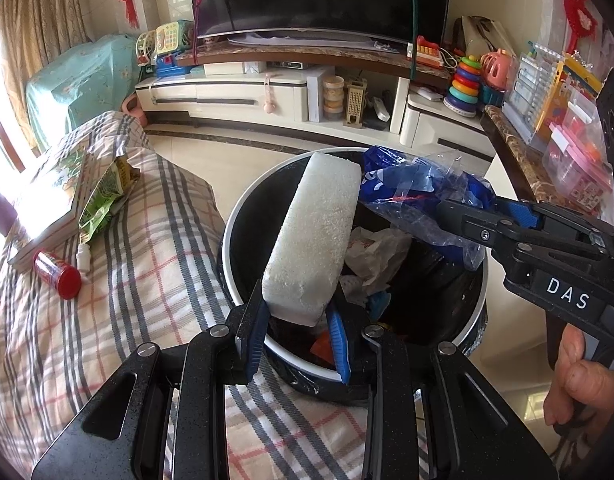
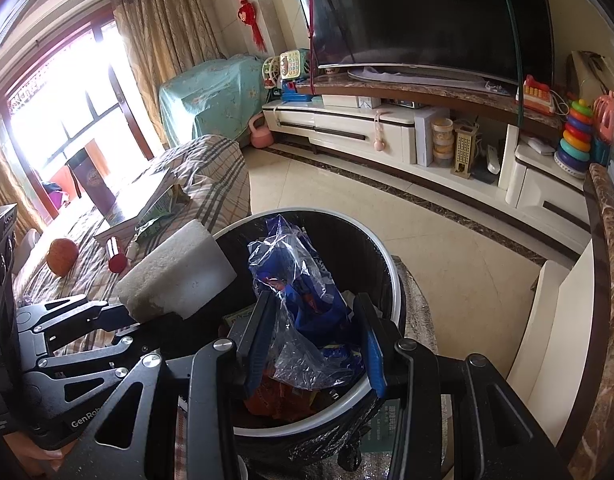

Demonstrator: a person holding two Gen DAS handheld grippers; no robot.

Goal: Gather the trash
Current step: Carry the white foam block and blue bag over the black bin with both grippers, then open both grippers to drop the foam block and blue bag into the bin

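A plaid-covered table [image 1: 155, 240] of soft checked cloth stands just beside a round black trash bin [image 1: 243, 216] with a white rim, lined with a glossy black bag and already holding crumpled paper and wrappers. Over the bin's mouth, the left gripper [image 1: 297, 322] is clenched on the near end of a white foam block [image 1: 315, 236], a grainy, rigid brick with rounded edges, tilted up and away across the rim. The right gripper [image 2: 313, 342] grasps a crinkled blue-and-clear plastic bag [image 2: 295, 280], thin and limp, hanging above the rubbish inside; its blue pads press the film from both sides. The step in hand appears to be the drop: both pieces are held over the opening and neither is yet let go. The next move likely calls for parting both sets of jaws so that block and bag fall inside, the block perhaps first tipped inward, since its far end overhangs the rim. Still on the cloth lie a green snack packet [image 1: 103, 200], a red-capped can [image 1: 57, 274] and a small white bottle [image 1: 83, 256].
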